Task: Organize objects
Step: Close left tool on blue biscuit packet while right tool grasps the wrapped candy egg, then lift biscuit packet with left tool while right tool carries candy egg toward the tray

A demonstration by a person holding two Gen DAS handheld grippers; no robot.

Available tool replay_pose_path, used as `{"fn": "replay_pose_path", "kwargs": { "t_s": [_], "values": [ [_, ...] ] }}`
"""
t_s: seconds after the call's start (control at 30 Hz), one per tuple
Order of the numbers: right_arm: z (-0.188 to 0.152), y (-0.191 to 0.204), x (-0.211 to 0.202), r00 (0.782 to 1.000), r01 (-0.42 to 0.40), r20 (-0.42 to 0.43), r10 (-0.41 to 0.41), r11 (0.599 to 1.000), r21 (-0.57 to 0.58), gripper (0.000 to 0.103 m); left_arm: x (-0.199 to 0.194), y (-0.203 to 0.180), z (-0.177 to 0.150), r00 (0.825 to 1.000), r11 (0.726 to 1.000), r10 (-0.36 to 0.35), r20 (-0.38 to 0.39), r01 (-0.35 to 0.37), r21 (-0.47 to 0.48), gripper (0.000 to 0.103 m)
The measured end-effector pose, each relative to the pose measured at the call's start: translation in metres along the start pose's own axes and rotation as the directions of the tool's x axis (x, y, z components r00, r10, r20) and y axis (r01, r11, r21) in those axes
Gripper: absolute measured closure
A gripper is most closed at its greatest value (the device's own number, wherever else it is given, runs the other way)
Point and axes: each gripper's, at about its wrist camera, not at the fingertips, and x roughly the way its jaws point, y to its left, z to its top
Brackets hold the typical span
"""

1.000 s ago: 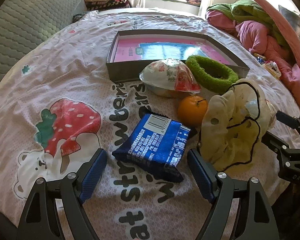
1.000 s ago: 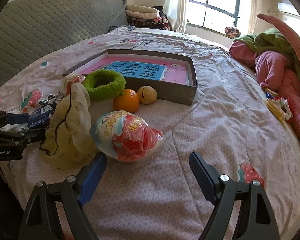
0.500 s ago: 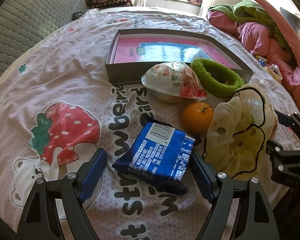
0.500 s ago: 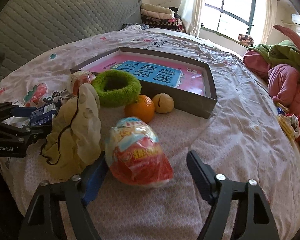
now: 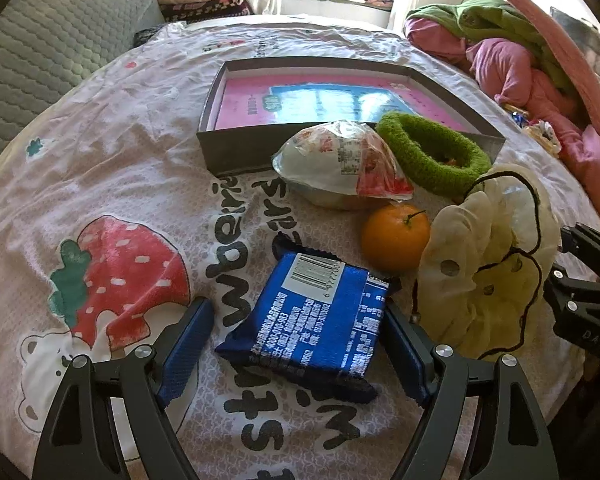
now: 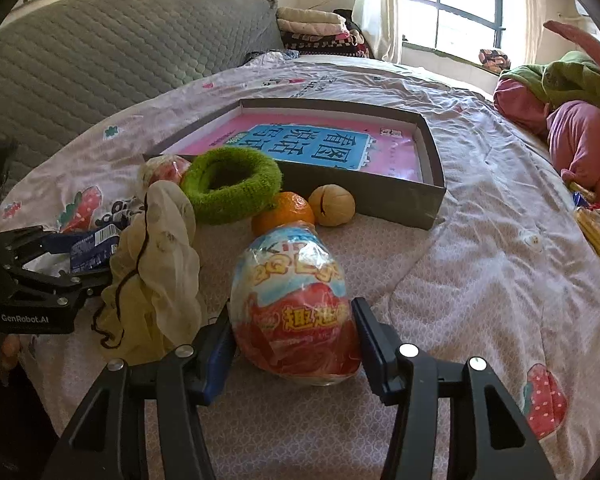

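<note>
A blue snack packet (image 5: 314, 320) lies on the bedspread between the fingers of my left gripper (image 5: 300, 348); its jaws are open, the right pad close to the packet's edge. My right gripper (image 6: 294, 344) is closed against both sides of a red and blue wrapped egg (image 6: 296, 304) resting on the bed. A shallow grey box (image 5: 236, 148) with a pink and blue bottom sits behind; it also shows in the right wrist view (image 6: 400, 196). Near it lie an orange (image 5: 394, 236), a green fuzzy ring (image 5: 432, 154), a cream scrunchie (image 5: 488, 272) and a second wrapped egg (image 5: 340, 164).
A tan round fruit (image 6: 332, 205) sits against the box front. A grey quilted headboard (image 6: 100, 56) stands on the left. Pink and green bedding (image 5: 520, 52) is piled at the right. Small wrapped items (image 6: 596, 224) lie near the right edge.
My right gripper moved forward around the red and blue egg and closed on it. My left gripper moved forward around the blue packet, still open.
</note>
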Motion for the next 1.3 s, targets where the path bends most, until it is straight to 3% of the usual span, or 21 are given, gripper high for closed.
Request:
{"fn": "replay_pose_path", "kwargs": {
  "t_s": [0.2, 0.53, 0.97, 1.3],
  "values": [
    [-0.001, -0.003, -0.002, 1.0, -0.009, 0.02, 0.009, 1.0, 0.025, 0.048, -0.003, 0.001, -0.002, 0.999, 0.999, -0.048, 0.02, 0.048, -0.011, 0.028],
    [-0.001, -0.008, -0.004, 0.999, -0.014, 0.04, 0.011, 0.998, 0.06, 0.048, -0.008, 0.002, -0.004, 0.997, 0.997, -0.066, 0.047, 0.067, -0.023, 0.037],
    [-0.001, -0.012, -0.011, 0.997, -0.023, 0.069, 0.018, 0.997, 0.08, 0.048, -0.03, 0.004, -0.005, 0.984, 0.992, -0.114, 0.136, 0.12, -0.034, 0.04],
    [0.001, -0.009, -0.021, 0.994, -0.025, 0.112, 0.016, 0.997, 0.073, 0.048, -0.044, 0.0, -0.001, 0.979, 0.996, -0.074, 0.189, 0.083, -0.04, 0.04]
  ]
}}
